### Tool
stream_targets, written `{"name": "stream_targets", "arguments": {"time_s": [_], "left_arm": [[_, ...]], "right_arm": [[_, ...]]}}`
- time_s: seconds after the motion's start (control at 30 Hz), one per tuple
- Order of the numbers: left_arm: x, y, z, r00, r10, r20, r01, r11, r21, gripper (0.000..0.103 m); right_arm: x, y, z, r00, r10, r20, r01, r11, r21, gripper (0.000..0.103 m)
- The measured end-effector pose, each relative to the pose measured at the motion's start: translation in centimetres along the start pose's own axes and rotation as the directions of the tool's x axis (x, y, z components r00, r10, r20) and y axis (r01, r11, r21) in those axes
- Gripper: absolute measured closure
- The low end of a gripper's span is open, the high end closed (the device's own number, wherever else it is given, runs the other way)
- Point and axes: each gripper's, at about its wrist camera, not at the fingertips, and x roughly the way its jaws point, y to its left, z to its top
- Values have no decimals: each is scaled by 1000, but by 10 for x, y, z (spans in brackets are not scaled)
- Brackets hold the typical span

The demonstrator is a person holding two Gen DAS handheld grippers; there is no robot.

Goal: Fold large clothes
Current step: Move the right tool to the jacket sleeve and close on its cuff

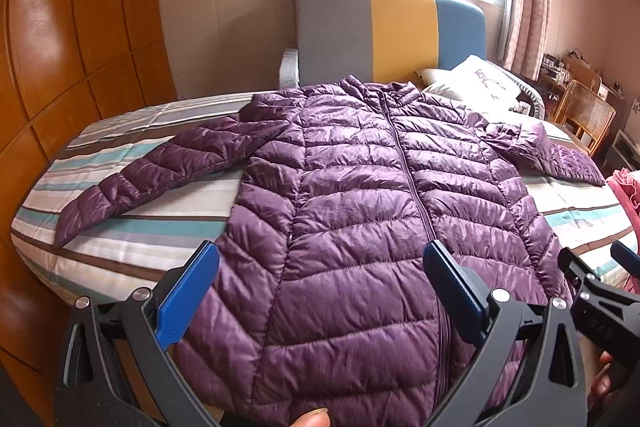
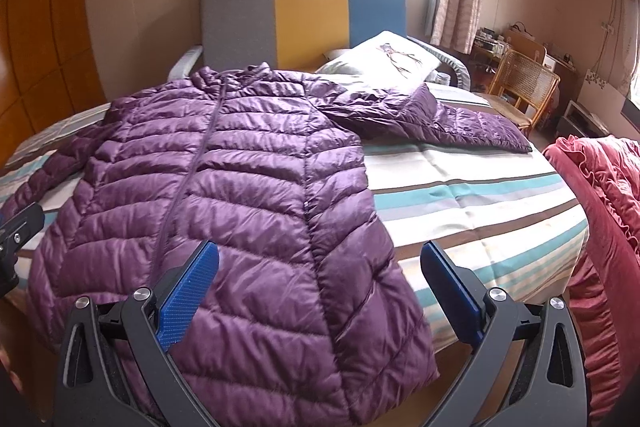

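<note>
A purple quilted down jacket point(image 1: 360, 195) lies flat, front up and zipped, on a striped bed, collar toward the headboard. It also shows in the right wrist view point(image 2: 224, 187). Its left sleeve point(image 1: 152, 167) stretches out to the left; its right sleeve point(image 2: 440, 119) lies bent toward the pillow. My left gripper point(image 1: 322, 255) is open and empty above the jacket's hem, left of the zipper. My right gripper point(image 2: 320, 255) is open and empty above the hem's right side. The right gripper also shows at the edge of the left wrist view point(image 1: 592, 267).
The striped bedsheet point(image 2: 480, 195) is bare to the right of the jacket. A white pillow point(image 2: 384, 59) lies by the grey, yellow and blue headboard point(image 2: 308, 15). A red ruffled quilt point(image 2: 600, 227) is piled at the right. A wooden wardrobe point(image 1: 60, 47) stands left; a wicker chair point(image 2: 524, 83) far right.
</note>
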Motion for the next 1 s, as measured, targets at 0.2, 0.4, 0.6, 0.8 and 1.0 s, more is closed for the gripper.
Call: {"name": "stream_targets", "arguments": {"time_s": [0.2,0.4,0.6,0.8,1.0], "left_arm": [[35,-4,19,996,-69,-52,69,998,-6,2],[91,-13,40,988,-95,-122,97,995,11,2],[151,-16,64,982,-67,-177,70,997,10,2],[190,-19,85,982,-54,-179,54,999,-6,2],[223,-20,101,979,-34,-203,32,999,-16,2]], "right_arm": [[35,-12,19,999,-21,-41,22,999,24,3],[93,-55,50,993,-48,-108,62,990,129,3],[153,-125,76,979,-101,-178,148,950,273,12],[199,-203,96,961,-169,-218,250,867,431,18],[235,-269,107,940,-218,-264,331,773,541,22]]}}
